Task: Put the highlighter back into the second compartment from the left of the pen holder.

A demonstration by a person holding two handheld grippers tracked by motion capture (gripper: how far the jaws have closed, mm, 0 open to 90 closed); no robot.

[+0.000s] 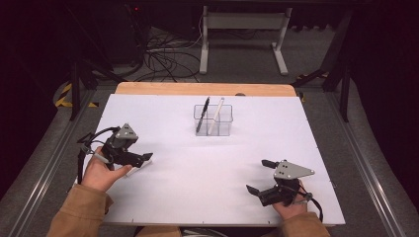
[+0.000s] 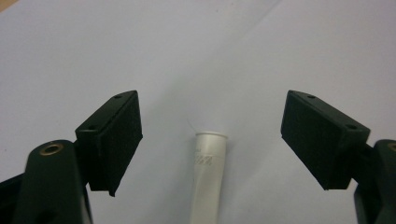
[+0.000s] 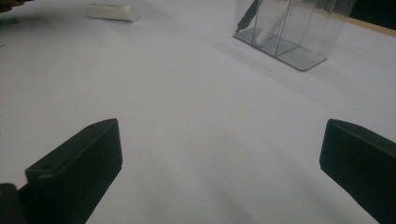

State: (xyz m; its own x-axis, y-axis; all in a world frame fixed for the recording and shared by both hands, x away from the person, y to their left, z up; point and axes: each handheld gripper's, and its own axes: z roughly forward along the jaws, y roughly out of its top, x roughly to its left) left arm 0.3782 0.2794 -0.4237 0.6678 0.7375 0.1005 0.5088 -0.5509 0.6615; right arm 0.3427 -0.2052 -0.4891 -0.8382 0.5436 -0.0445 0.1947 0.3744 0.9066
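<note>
White plastic, a pen (image 2: 208,177), lies flat on the tabletop (image 1: 207,168) between the spread jaws of the left claw (image 2: 210,140), untouched by either pad. The jaws straddle it across its barrel, which looks like the set-up for a pinch and lift. That pen sits near the tabletop's left edge. The left hand (image 1: 101,173) tips its claw forward and down, low over the sheet. Toward the far edge, a clear holder (image 1: 213,120) keeps a black pen (image 1: 202,114) and another white pen (image 1: 216,116) leaning upright. The right claw (image 1: 257,176), also spread and empty, rests near the front right corner.
</note>
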